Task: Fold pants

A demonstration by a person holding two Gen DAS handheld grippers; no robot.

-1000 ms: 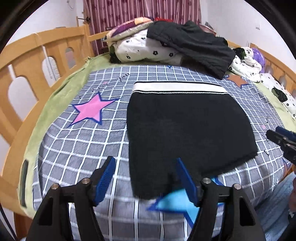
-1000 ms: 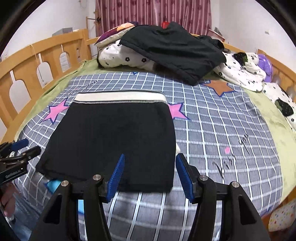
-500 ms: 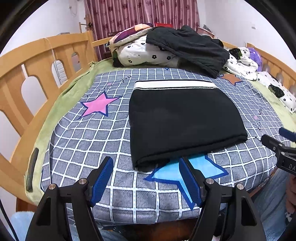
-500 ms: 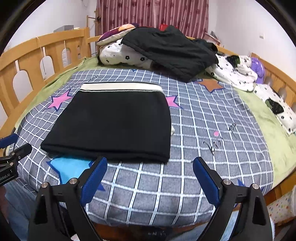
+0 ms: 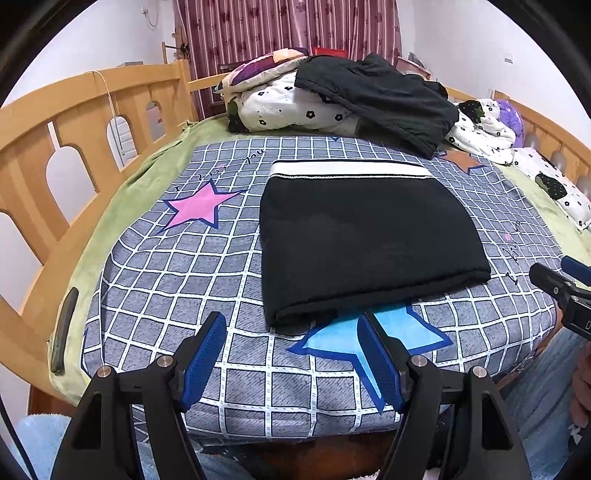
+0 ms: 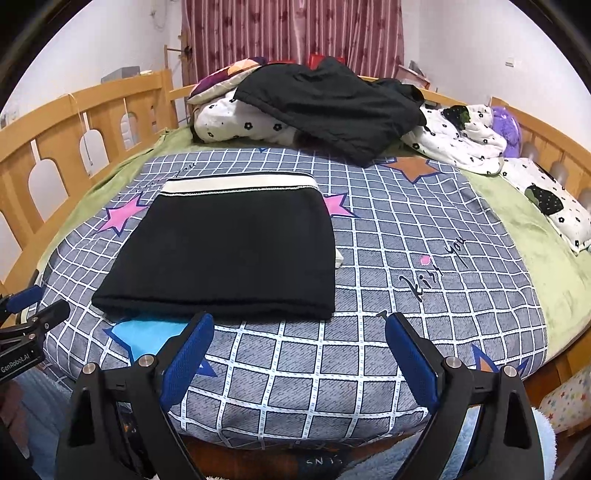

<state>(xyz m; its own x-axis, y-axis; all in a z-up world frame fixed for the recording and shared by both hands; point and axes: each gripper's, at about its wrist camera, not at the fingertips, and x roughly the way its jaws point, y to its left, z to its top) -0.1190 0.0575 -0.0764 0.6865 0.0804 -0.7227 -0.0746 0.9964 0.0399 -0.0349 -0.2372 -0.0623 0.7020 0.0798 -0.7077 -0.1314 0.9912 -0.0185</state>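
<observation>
My left gripper (image 5: pixel 291 352) stands with jaws apart and nothing between them, hanging over the near edge of the bed; my right gripper (image 6: pixel 299 350) is spread wider still, its jaws having just been opening, and it too is empty. Under both lies a grey checked sheet (image 5: pixel 177 273) with white grid lines; a blue star (image 5: pixel 399 332) sits just ahead of my left jaws, and a pink star (image 5: pixel 195 210) farther out to their left. The folded black pants (image 5: pixel 365 236) lie flat just beyond both sets of jaws, the fold toward me, the white waistband (image 5: pixel 351 169) on the far side. To the right of my right jaws the sheet is bare, with room to move. Farther out, a heap of flowered bedding (image 6: pixel 240 122) with a dark garment (image 6: pixel 332 107) on top fills the far end of the bed. A wooden rail (image 5: pixel 74 122) bounds the left, another the right, a red curtain (image 6: pixel 291 33) behind. Both grippers tilt downward from the bed's near edge.
</observation>
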